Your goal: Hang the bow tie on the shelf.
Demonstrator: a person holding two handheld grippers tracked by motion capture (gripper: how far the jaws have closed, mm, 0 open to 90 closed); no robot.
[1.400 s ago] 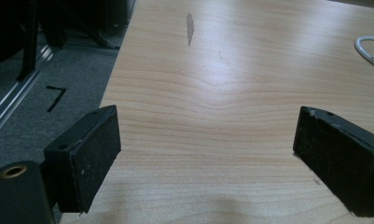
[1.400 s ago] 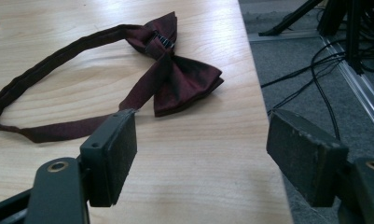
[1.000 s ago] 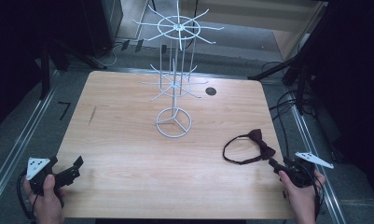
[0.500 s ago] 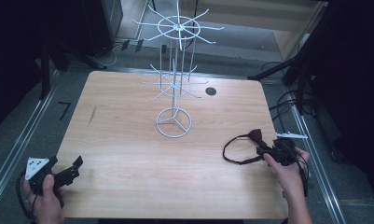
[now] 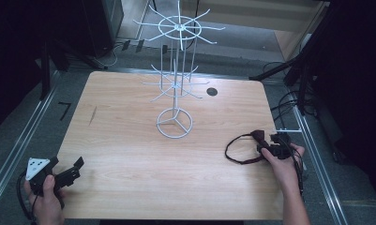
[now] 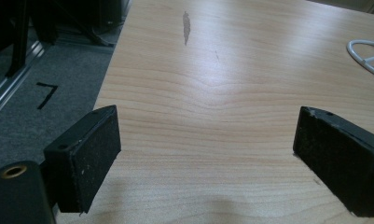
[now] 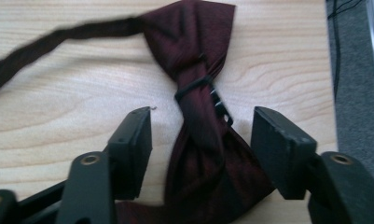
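My right tool (image 5: 270,149) sits near the counter's (image 5: 129,140) right edge, toward the near corner, and its jaws straddle the dark red bow tie (image 7: 198,88) lying flat on the wood. In the right gripper view the tie's knot and lower wing lie between the two black pads (image 7: 138,144), with a gap showing on both sides, so nothing is gripped; the jaws have just been closing and stand partly open around the cloth. The tie's thin strap (image 5: 237,152) loops away from the knot across the counter toward the middle, lying flat.

My left tool (image 5: 66,173) rests at the near left corner of the counter, held in my left hand (image 5: 45,201). Its jaws stand wide apart with only bare wood between them.

A white wire display stand (image 5: 175,84) rises upright toward the far edge, its ring base (image 5: 175,123) about mid-counter, well apart from both tools. A small dark round hole (image 5: 212,91) lies near the far edge, right of the stand.
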